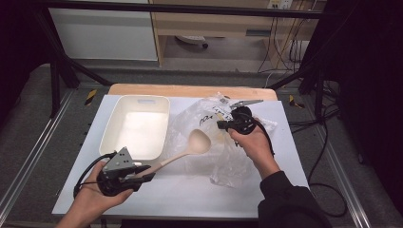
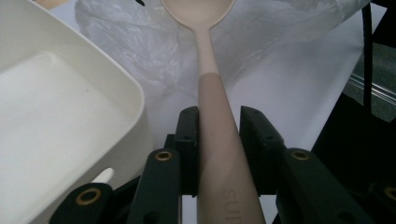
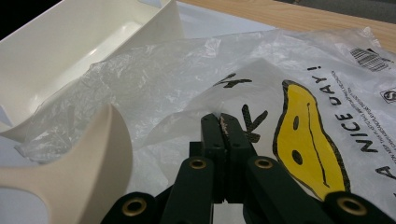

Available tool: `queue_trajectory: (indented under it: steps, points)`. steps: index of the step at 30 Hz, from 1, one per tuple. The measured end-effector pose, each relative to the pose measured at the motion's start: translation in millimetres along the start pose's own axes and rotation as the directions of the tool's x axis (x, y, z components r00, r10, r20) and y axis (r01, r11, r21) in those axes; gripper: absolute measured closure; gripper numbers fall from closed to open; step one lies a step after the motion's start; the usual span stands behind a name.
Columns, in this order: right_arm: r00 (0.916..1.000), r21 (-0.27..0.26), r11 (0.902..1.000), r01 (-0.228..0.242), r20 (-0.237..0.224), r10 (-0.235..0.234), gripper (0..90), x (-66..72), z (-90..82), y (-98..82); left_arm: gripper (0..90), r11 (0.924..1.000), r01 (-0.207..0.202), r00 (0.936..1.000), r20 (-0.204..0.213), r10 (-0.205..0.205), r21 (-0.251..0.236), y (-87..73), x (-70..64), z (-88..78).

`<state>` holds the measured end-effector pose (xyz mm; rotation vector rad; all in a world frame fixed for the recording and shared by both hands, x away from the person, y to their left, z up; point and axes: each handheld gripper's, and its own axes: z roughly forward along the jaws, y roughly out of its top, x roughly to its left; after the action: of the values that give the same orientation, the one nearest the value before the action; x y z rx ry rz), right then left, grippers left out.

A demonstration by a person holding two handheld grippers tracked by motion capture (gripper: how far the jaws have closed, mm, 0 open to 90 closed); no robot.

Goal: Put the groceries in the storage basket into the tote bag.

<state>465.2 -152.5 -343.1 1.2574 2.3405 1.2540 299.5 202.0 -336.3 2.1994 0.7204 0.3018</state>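
Left gripper (image 2: 218, 135) clamps spoon (image 2: 211, 93) handle – bowl at twelve; right gripper (image 3: 226, 126) pinches plastic bag (image 3: 299, 93) reading "NICE DAY!".

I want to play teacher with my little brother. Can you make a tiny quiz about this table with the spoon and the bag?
1. True or false: the left tool is shut on the spoon by its handle.
2. What is the right tool pinching: A) the plastic bag, B) the white tray, C) nothing?
3. Fill in: the spoon's bowl sits over the ____.

Key: 1 true; 2 A; 3 plastic bag.
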Motion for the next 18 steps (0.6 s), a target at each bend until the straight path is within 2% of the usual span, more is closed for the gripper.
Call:
queue_trajectory:
  steps: [3,11,18]
  points:
    - [1.0,0.0,1.0,0.002,0.0,-0.002,90.0,0.4,-0.7,-0.1,68.8,0.9997,-0.002,1.0,0.002,0.002,0.025,0.0,-1.9,12.2]
    - [0.9999,-0.006,0.9999,0.011,-0.003,-0.011,90.0,3.7,-3.1,0.0,68.8,0.999,-0.006,0.9998,0.018,0.005,0.044,5.1,-5.7,41.9]
    - [1.0,-0.008,0.9999,0.007,0.002,-0.007,90.0,0.7,-5.1,-0.6,68.8,0.9993,-0.011,0.9995,0.029,0.01,0.035,10.3,-15.8,49.7]
